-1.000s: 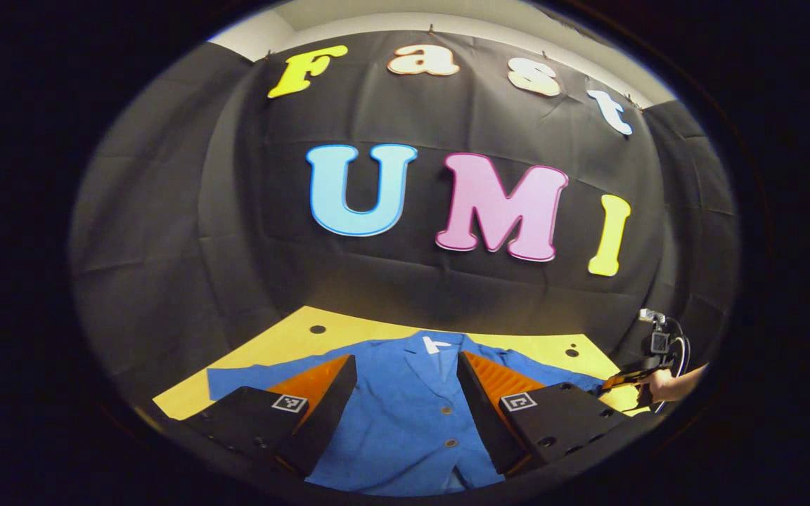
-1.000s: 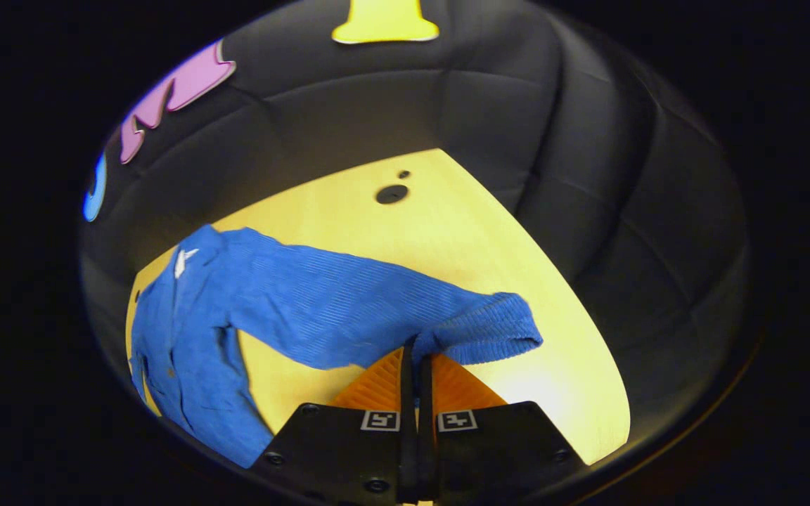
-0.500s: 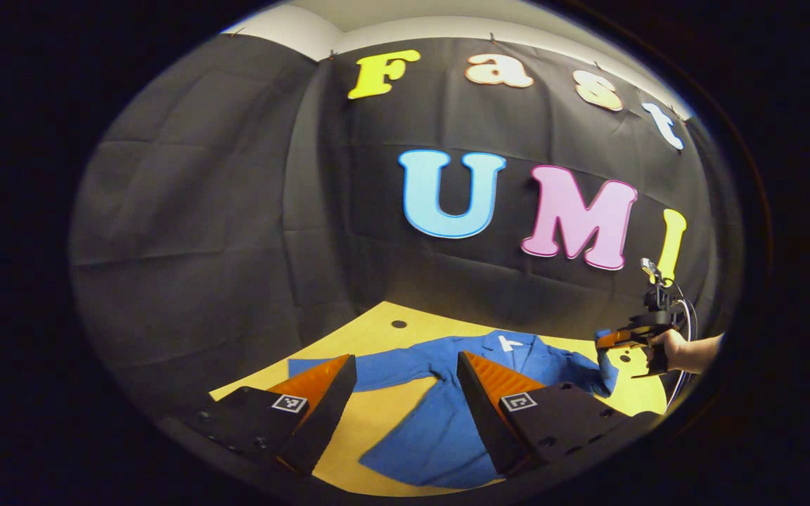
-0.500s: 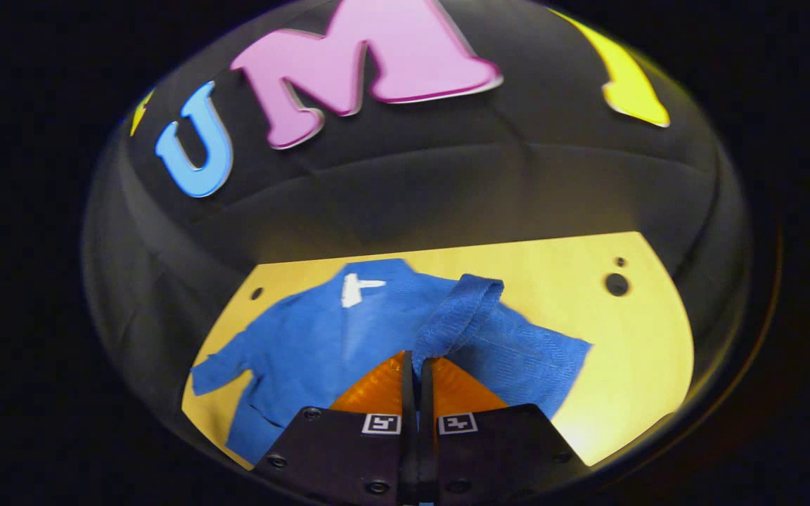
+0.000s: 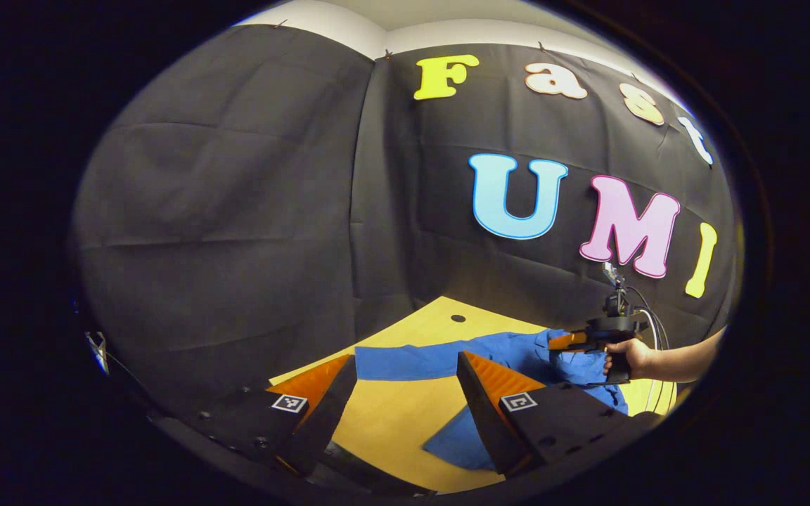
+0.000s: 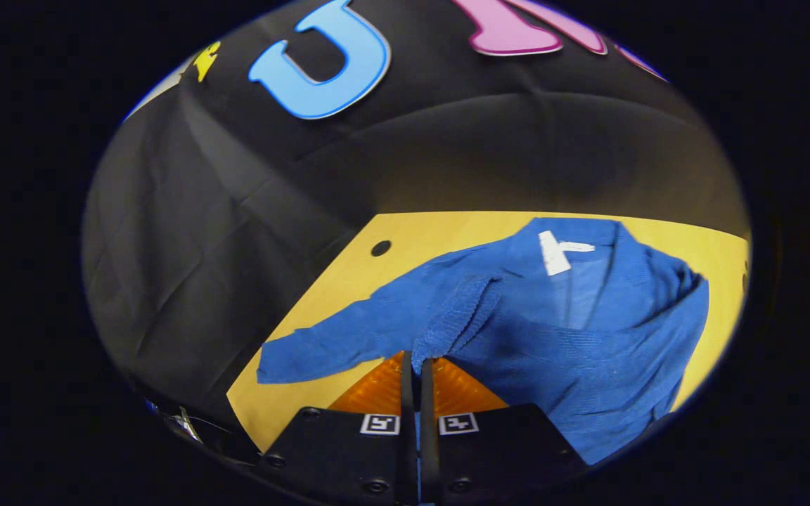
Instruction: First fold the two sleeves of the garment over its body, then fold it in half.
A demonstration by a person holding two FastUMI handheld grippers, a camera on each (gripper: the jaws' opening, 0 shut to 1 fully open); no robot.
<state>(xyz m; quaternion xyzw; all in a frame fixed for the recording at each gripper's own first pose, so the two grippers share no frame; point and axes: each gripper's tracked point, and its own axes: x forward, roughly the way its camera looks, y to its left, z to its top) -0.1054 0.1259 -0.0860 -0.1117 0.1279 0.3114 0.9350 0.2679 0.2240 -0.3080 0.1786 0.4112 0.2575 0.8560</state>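
The right gripper (image 6: 415,365) is pinched tight on a sleeve (image 6: 458,320) and holds it over the blue jacket (image 6: 588,351). The jacket lies on the yellow table (image 6: 349,281). The left gripper (image 5: 405,372) is wide open, seemingly above the table, touching nothing.

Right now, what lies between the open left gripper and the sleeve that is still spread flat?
In the left gripper view, only bare wooden table lies between the left gripper and the flat sleeve.
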